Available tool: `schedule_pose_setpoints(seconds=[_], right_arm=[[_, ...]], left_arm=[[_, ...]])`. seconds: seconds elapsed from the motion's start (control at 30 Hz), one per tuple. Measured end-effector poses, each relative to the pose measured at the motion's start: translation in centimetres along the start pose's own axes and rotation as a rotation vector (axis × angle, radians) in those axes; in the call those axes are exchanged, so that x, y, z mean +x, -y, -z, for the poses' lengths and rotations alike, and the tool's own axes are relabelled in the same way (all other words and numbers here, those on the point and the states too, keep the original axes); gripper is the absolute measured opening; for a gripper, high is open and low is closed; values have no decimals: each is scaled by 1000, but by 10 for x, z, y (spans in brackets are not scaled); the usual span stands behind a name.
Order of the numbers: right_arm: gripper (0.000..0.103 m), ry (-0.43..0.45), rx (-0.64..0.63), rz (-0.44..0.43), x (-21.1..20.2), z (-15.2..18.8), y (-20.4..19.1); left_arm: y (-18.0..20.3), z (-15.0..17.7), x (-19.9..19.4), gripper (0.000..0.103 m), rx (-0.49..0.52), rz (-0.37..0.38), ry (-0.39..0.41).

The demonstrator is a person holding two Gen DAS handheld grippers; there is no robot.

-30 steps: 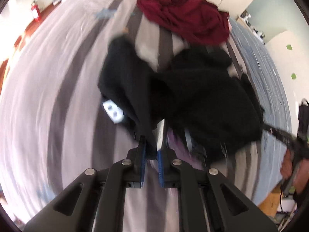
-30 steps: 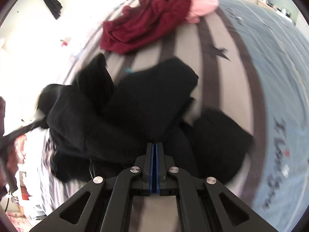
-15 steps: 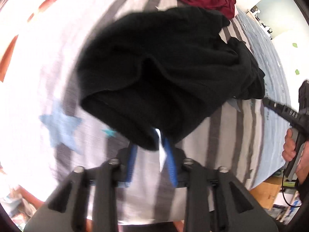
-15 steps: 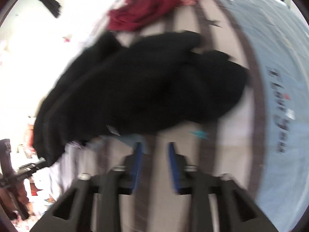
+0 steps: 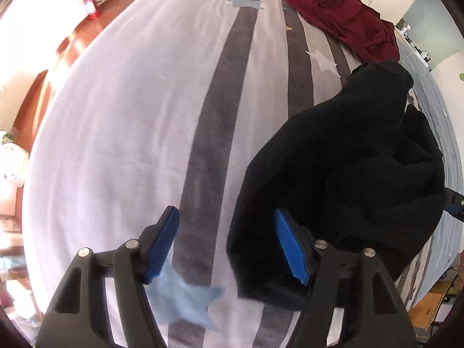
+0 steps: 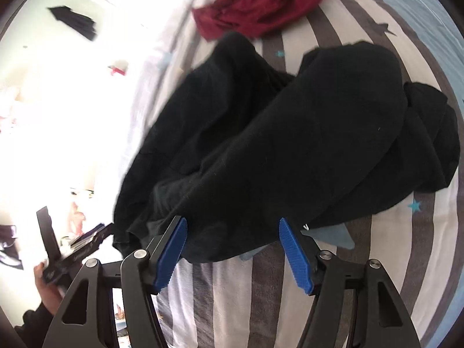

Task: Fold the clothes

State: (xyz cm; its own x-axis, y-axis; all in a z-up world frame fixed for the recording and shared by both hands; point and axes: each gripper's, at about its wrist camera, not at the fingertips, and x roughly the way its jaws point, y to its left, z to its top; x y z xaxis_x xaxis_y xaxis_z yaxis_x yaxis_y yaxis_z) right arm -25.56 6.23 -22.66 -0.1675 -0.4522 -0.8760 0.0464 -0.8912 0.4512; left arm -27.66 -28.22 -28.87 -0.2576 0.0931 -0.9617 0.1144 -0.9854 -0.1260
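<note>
Now | left claw (image 5: 226, 243) opening, empty | right claw (image 6: 232, 249) opening over black garment (image 6: 290, 145)

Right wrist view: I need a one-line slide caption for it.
Right gripper opening over the edge of a crumpled black garment on the striped bedspread, with maroon clothing beyond.

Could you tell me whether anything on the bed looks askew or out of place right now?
Yes: the black garment lies bunched in thick, uneven rolls on the striped bedspread, not flat or squarely folded. Behind it the dark red garment sits in a crumpled heap. Nothing looks damaged or spilled.
</note>
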Motion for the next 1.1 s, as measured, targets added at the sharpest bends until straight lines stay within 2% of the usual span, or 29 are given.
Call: schedule_pose_setpoints(seconds=[0.13,0.17,0.2,0.27,0.37,0.47,0.6,0.63,0.67,0.7,0.73,0.9,1.03,1.1], right_arm=[[62,-29,30,53,19,-2,-7],[62,-34,40,61,23,-2,-8],[62,-34,54,54,24,-3,-10],[62,-35,81,39,25,-4,-14],[62,-41,85,8,15,-1,-23],[63,-65,94,22,15,3,-28],[63,-69,163,63,32,-2,-15],[60,-56,186,65,35,-4,-9],[40,-44,204,68,37,-6,-4],[28,-31,213,68,36,-7,1],[9,-20,218,69,34,-7,4],[6,70,166,45,-13,3,6],[6,173,125,58,-97,-4,8],[5,240,112,57,-148,-15,8]], left_arm=[[9,-9,30,65,70,33,-58],[11,-11,35,60,81,32,-67],[13,-14,39,50,92,31,-75],[18,-19,48,41,113,29,-92],[15,-21,45,19,106,60,-90],[15,-18,41,6,117,81,-91],[15,-9,28,2,109,122,-91],[13,-6,21,2,100,132,-81],[12,-4,14,2,91,142,-70],[10,-2,7,2,81,152,-59],[9,-1,-4,2,66,163,-42],[12,-4,-74,2,2,221,74],[43,-31,-160,2,-21,321,219],[61,-56,-212,2,-5,373,305]])
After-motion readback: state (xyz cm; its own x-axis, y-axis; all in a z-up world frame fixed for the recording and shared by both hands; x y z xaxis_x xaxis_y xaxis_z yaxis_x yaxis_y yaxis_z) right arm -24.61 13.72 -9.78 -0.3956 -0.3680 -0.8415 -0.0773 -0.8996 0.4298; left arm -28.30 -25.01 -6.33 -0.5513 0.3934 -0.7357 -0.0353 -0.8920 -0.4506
